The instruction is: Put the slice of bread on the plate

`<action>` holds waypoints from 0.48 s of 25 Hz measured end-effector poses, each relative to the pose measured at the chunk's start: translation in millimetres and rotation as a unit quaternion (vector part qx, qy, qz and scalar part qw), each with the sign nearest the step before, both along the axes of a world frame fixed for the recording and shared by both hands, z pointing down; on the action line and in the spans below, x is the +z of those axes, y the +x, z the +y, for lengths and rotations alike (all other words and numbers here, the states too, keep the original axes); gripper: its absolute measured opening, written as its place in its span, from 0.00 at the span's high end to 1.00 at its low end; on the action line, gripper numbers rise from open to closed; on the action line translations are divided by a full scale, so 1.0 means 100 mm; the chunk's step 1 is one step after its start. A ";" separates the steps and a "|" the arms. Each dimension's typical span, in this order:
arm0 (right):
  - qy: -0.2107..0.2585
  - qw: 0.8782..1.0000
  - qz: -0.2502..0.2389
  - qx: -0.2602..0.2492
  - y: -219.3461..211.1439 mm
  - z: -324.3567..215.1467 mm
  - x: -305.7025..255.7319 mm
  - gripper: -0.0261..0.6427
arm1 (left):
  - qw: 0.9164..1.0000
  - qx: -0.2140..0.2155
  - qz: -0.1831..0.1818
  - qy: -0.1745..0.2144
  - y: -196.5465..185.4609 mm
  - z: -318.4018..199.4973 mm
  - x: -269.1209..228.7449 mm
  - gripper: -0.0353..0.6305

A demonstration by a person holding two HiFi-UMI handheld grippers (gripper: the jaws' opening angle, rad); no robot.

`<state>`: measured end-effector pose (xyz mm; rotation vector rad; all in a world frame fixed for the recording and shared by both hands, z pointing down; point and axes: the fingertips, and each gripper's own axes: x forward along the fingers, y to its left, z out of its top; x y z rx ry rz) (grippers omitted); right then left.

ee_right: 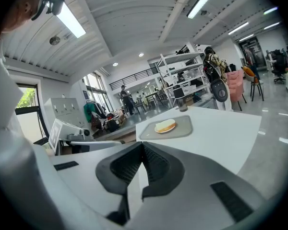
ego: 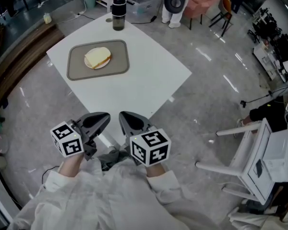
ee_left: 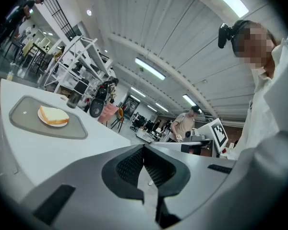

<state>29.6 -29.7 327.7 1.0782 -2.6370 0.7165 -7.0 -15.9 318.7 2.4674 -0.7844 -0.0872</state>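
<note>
Two grippers, both fully closed and empty.

Left gripper (ego: 105, 116): held just off the near corner of the white table (ego: 153, 80), close to the person's body. Marker cube (ego: 67, 139) sits at its back end, above a white sleeve (ego: 62, 186). In the left gripper view the ribbed pads (ee_left: 130, 166) meet at the tips with nothing between them, and the nose points across the table top.

Grey tray (ego: 77, 68): on the left half of the table, lying flat with rounded corners. A small white plate (ego: 102, 66) sits roughly mid-tray. The slice of bread (ego: 98, 57) lies flat on that plate and covers most of it, so only a bit of rim shows. It is well apart from both grippers and neither touches it.

Black tumbler (ego: 118, 13): upright at the far corner of the table, beyond the tray and not touching it.

Right gripper (ego: 124, 115): also off the near corner of the table, just beside the left one with tips close but apart. Its marker cube (ego: 150, 147) is at the rear. In the right gripper view the jaws are pressed together and hold nothing; tray, plate and bread show past them further along the table.

Grey polished floor (ego: 206, 109): to the right of the table.
</note>
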 end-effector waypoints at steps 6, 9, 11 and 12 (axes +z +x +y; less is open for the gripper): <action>0.007 1.000 0.003 0.002 -0.01 -0.01 -0.01 0.94 | 1.000 0.019 -0.010 -0.003 0.06 0.01 0.02 0.93; 0.010 1.000 0.006 0.003 -0.01 -0.03 -0.02 0.94 | 1.000 0.027 -0.011 -0.002 0.08 0.02 0.02 0.93; 0.011 1.000 0.005 0.003 -0.02 -0.04 -0.02 0.94 | 0.999 0.029 -0.013 -0.003 0.09 0.02 0.03 0.93; 0.012 1.000 0.005 0.002 -0.02 -0.04 -0.01 0.94 | 0.999 0.030 -0.016 -0.003 0.09 0.03 0.04 0.93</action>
